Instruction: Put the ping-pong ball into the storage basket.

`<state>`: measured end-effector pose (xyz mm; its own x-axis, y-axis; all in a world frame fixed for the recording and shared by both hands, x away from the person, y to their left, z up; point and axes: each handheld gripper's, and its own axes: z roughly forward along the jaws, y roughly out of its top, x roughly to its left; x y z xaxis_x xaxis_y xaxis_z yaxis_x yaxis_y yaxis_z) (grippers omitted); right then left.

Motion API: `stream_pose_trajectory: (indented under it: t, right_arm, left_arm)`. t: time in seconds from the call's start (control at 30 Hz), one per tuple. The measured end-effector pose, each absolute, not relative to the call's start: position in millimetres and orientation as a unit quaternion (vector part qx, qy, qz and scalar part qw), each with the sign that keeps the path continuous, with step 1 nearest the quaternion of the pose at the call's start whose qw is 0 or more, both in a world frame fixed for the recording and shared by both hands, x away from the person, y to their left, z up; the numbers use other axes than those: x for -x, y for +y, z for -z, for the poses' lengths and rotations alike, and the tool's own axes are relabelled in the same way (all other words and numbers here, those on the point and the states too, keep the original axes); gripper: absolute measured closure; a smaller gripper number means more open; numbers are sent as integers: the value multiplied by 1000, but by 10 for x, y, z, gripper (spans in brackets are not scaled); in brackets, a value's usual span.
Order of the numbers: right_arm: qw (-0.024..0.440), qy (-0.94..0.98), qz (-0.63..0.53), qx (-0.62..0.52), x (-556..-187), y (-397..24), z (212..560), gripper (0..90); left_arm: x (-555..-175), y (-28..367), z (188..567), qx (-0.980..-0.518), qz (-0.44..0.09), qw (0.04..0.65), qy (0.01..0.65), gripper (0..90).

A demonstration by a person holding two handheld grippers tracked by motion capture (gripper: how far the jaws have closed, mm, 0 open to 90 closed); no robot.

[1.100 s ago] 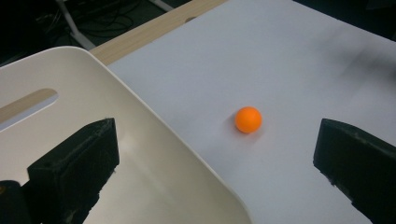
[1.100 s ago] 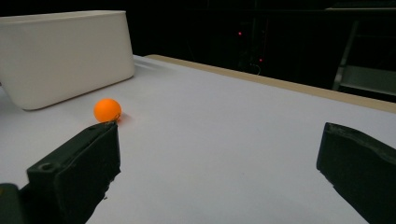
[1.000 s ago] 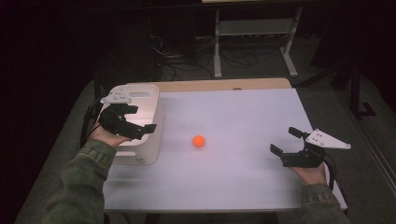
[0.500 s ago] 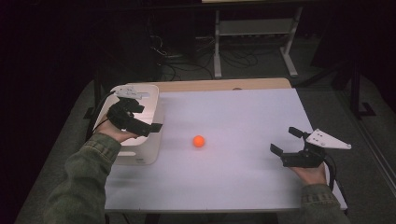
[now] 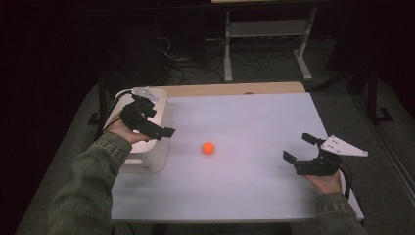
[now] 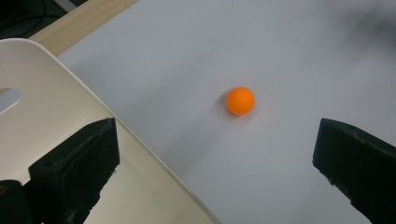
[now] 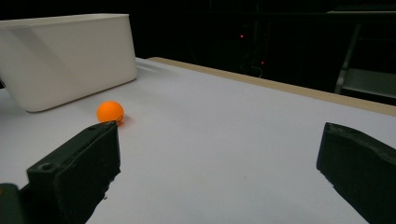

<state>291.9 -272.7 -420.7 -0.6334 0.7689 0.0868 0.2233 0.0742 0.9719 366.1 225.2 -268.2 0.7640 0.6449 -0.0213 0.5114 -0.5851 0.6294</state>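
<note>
One orange ball [image 5: 209,148], one white bin [image 5: 147,147]

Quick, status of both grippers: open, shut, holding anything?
Left gripper: open, holding nothing, above the white bin's edge.
Right gripper: open, holding nothing, low over the table.

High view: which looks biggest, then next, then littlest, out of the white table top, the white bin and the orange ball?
1. White table top, by far the largest.
2. White bin, partly hidden under the left claw, yet clearly next.
3. Orange ball, the littlest.
None look alike here.
</note>
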Motion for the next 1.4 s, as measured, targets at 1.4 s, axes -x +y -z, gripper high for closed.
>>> stream_pose_trajectory:
  t: [1.4]
  right_arm:
    - [233, 697, -579, -352, -2923, -2713, 4207, 0]
  left_arm:
    - [-3951, 1727, 2787, -926, -49, 248, 281, 3]
